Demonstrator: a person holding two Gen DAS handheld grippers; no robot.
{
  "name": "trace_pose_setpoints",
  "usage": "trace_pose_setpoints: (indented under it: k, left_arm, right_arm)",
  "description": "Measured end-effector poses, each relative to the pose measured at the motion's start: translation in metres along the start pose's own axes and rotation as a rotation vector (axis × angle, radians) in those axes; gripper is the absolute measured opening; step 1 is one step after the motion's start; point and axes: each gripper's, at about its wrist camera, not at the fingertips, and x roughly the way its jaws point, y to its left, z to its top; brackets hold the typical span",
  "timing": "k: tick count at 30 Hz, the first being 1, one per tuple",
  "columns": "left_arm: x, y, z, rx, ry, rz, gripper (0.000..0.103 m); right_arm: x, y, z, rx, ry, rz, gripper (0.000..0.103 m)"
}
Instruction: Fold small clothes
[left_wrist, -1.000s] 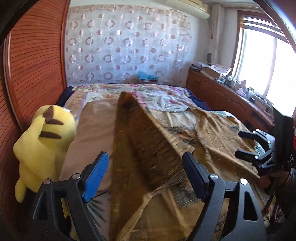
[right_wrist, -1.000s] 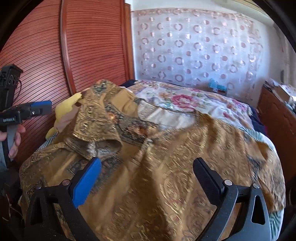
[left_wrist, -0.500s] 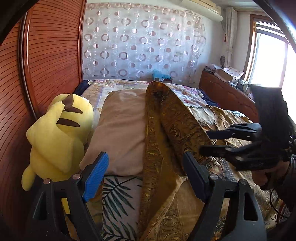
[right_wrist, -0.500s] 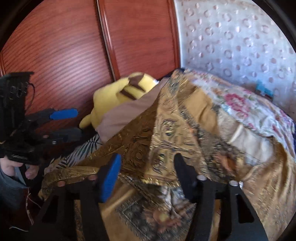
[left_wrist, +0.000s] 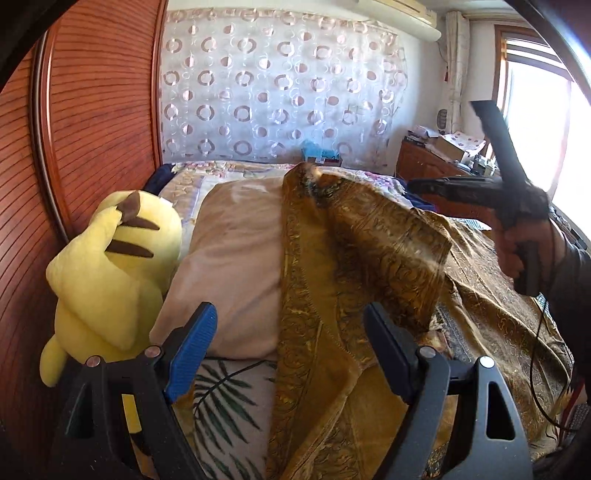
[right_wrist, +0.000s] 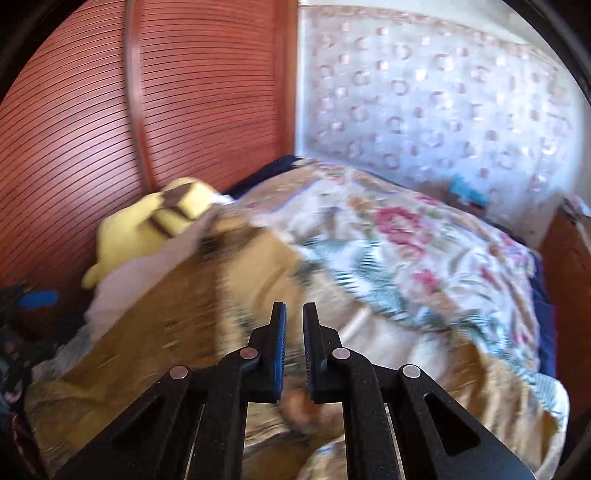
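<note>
Right gripper (right_wrist: 294, 325) swung toward the window, jaws just closing on a fold of the gold garment (left_wrist: 354, 258); only the left wrist view showed that lifted flap. Left gripper (left_wrist: 290, 347) gaped empty over the garment on the floral bed (right_wrist: 424, 258) beside a yellow plush (left_wrist: 107, 280).

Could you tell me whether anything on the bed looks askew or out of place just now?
Yes: the golden garment is not flat. One flap stands lifted and creased, and its left edge lies draped up over the beige pillow. The yellow plush toy slumps against the wooden wardrobe door beside the pillow.
</note>
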Motion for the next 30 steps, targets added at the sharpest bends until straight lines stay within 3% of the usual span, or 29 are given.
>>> trace_pose_setpoints:
  k: [5,7,9,15,17,19,23,29,30]
  left_arm:
    - [0.009,-0.012,0.004,0.025,0.017,-0.009,0.082]
    - [0.014,-0.016,0.004,0.033,0.028,-0.006,0.082]
    - [0.018,-0.017,0.004,0.032,0.037,-0.005,0.082]
    - [0.023,-0.02,0.001,0.02,0.052,-0.005,0.082]
    - [0.021,-0.022,0.0,0.025,0.052,-0.003,0.082]
    - [0.02,-0.023,0.0,0.027,0.052,-0.001,0.082]
    - [0.019,-0.023,-0.001,0.024,0.05,0.0,0.082]
    - [0.018,-0.029,-0.002,0.053,0.018,0.033,0.082]
    - [0.018,-0.03,-0.002,0.059,0.012,0.036,0.082]
  right_arm:
    - [-0.005,-0.007,-0.003,0.083,-0.023,-0.007,0.012]
    - [-0.011,0.0,-0.008,0.103,-0.026,0.031,0.043]
    - [-0.02,0.006,-0.017,0.109,-0.03,0.101,0.056]
    - [-0.011,0.028,-0.028,0.036,0.037,0.245,0.057]
    - [0.0,0.035,-0.033,-0.007,0.09,0.253,0.049]
    - [0.015,0.039,-0.038,-0.052,0.155,0.272,0.001]
    - [0.025,0.028,-0.023,-0.063,0.132,0.25,0.001]
    - [0.041,-0.007,0.0,0.006,0.076,0.037,0.001]
    - [0.046,-0.011,0.001,0.017,0.084,0.009,0.007]
